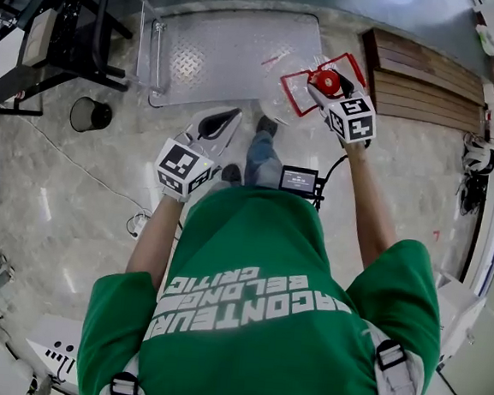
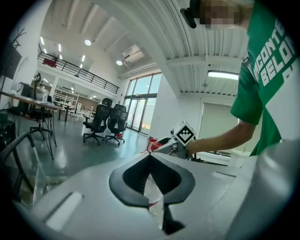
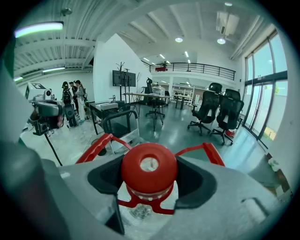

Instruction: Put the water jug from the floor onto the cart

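The water jug (image 1: 283, 101) is clear plastic with a red cap (image 1: 327, 81) and a red carrying frame (image 1: 297, 92). It stands by the near right corner of the cart (image 1: 234, 52), a low diamond-plate platform. My right gripper (image 1: 323, 85) is shut on the red cap (image 3: 149, 168), and the red frame (image 3: 97, 147) spreads to both sides below it. My left gripper (image 1: 216, 127) hovers left of the jug, its jaws closed together with nothing held. In the left gripper view, that gripper (image 2: 150, 158) points toward the right gripper (image 2: 165, 143).
The cart's handle (image 1: 153, 51) is at its left end. A black metal frame (image 1: 69, 18) and a round black bin (image 1: 89, 115) stand further left. Wooden planks (image 1: 425, 79) lie to the right. Office chairs (image 3: 218, 115) and several people (image 3: 71, 105) are in the distance.
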Available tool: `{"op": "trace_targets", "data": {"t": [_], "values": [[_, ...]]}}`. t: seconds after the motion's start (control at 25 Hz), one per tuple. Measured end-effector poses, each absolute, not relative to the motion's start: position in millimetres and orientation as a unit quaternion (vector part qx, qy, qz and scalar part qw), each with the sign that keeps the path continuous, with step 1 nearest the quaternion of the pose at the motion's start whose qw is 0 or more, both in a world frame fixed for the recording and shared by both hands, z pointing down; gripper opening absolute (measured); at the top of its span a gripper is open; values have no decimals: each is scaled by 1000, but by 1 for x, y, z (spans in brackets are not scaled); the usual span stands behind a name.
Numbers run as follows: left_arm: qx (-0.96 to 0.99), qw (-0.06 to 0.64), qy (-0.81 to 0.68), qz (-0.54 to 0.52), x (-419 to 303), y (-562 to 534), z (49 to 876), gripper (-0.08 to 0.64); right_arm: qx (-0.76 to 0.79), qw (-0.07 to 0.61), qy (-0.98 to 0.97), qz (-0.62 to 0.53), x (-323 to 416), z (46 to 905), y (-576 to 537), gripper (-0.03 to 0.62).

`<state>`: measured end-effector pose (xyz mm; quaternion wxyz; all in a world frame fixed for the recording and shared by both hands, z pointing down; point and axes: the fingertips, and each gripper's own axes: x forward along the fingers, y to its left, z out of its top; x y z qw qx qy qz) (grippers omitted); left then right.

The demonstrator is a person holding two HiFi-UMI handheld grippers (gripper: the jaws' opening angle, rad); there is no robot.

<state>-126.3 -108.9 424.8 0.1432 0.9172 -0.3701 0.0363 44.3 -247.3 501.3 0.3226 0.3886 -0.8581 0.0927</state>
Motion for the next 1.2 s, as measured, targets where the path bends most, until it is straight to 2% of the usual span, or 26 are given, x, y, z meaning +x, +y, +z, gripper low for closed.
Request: {"op": "trace_targets", "data": {"t": [0.64,1.2], "values": [[898,160,-406,60,-95,-261,426,15,313,342,-883,79,36,534,-375,301],[884,174,-427,73,-71,-315,441,15,274,346,-894,72,30,552,-435,301]]}}
